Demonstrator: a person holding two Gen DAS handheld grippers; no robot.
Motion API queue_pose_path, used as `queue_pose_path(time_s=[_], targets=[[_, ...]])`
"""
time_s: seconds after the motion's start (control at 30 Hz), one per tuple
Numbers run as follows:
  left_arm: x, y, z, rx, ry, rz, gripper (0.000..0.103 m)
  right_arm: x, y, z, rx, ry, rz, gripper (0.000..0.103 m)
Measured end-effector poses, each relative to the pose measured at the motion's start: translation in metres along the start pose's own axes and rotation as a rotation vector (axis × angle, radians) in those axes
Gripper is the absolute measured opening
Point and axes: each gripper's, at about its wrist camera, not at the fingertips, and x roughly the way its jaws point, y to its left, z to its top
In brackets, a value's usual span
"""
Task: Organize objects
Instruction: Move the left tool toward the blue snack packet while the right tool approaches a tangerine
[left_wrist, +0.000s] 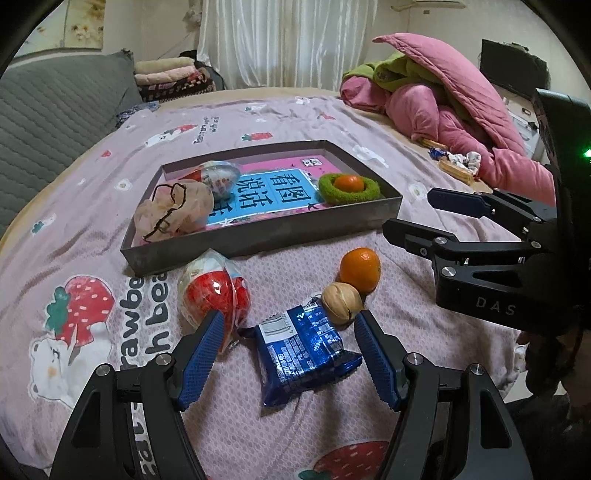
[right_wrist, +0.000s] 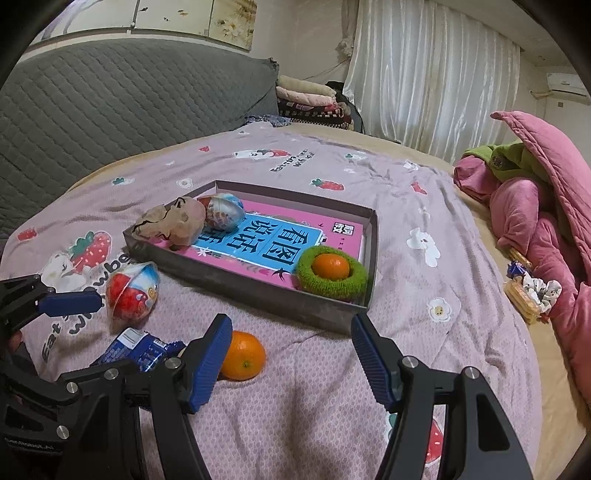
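A grey tray (left_wrist: 258, 242) lies on the bedspread and holds a pink and blue book (left_wrist: 266, 195), a toy egg (left_wrist: 218, 175), a beige bag (left_wrist: 173, 208) and a green ring (left_wrist: 349, 190) with an orange in it. In front of the tray lie a red toy egg (left_wrist: 214, 295), an orange (left_wrist: 360, 269), a walnut (left_wrist: 341, 302) and a blue snack packet (left_wrist: 303, 354). My left gripper (left_wrist: 288, 321) stands open with the packet between its fingers, pads apart from it. My right gripper (right_wrist: 290, 325) is open too; the loose orange (right_wrist: 245, 356) sits just beyond its left finger.
A pile of pink and green quilts (left_wrist: 443, 96) fills the right side of the bed, with small snacks (right_wrist: 528, 291) beside it. A grey quilted headboard (right_wrist: 110, 110) and folded blankets (right_wrist: 310, 99) stand at the back. The right gripper (left_wrist: 408, 209) hovers right of the tray.
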Motion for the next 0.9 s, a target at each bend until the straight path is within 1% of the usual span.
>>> queue_pose_path(time_s=[0.23,0.37,0.47,0.6,0.8,0.9], targets=[[0.003,-0.003,-0.004,-0.001,0.025,0.015,0.074,-0.001,0.000,-0.004,-0.008,0.009,0.006,0.066],[0.004,-0.006,-0.006,-0.002,0.038,0.003,0.074,0.000,0.001,-0.006,-0.019,0.019,0.007,0.066],[0.005,-0.007,-0.007,-0.002,0.042,0.010,0.074,0.000,0.002,-0.008,-0.027,0.024,0.008,0.066],[0.006,-0.006,-0.008,-0.031,0.049,0.016,0.074,0.000,0.003,-0.010,-0.038,0.032,0.004,0.066],[0.009,-0.008,-0.008,-0.049,0.061,0.027,0.074,0.001,0.001,-0.012,-0.038,0.035,0.001,0.066],[0.013,-0.009,-0.009,-0.061,0.076,0.048,0.074,0.001,0.000,-0.012,-0.037,0.036,0.002,0.066]])
